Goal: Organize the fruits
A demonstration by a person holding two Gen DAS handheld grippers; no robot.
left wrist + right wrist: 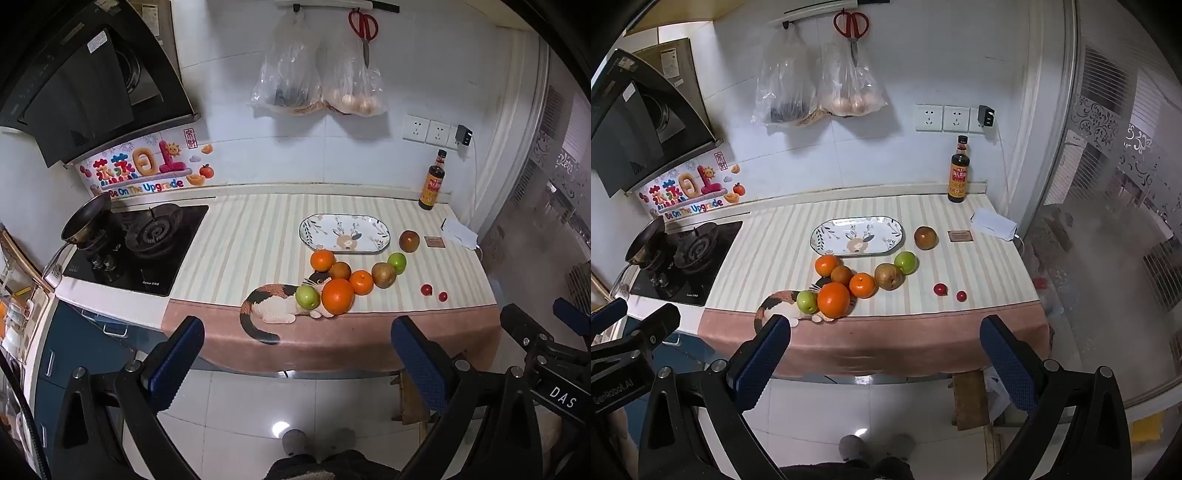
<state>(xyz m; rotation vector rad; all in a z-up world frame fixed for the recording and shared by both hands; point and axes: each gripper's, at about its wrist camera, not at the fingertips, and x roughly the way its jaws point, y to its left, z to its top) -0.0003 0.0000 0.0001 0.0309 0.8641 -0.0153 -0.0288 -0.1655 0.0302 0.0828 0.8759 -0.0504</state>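
An oval patterned plate [380, 236] [894, 236] lies empty on the striped counter cloth. In front of it sits a cluster of fruit: a large orange [337, 296] [833, 299], two smaller oranges [321, 260] [862, 284], two green apples [307, 297] [906, 262], a brown pear [383, 274] [888, 276] and a brown round fruit [340, 270]. A reddish-brown apple [409, 240] [926, 237] sits right of the plate. Two small red fruits [426, 289] [939, 288] lie at the right front. My left gripper [297, 339] and right gripper [884, 339] are open and empty, held off the counter's front edge.
A gas stove [147, 236] with a pan [86, 218] stands to the left. A sauce bottle [959, 173], a white packet [993, 222] and a small brown card [959, 235] are at the back right. Bags and scissors hang on the wall [849, 29]. A glass door is right.
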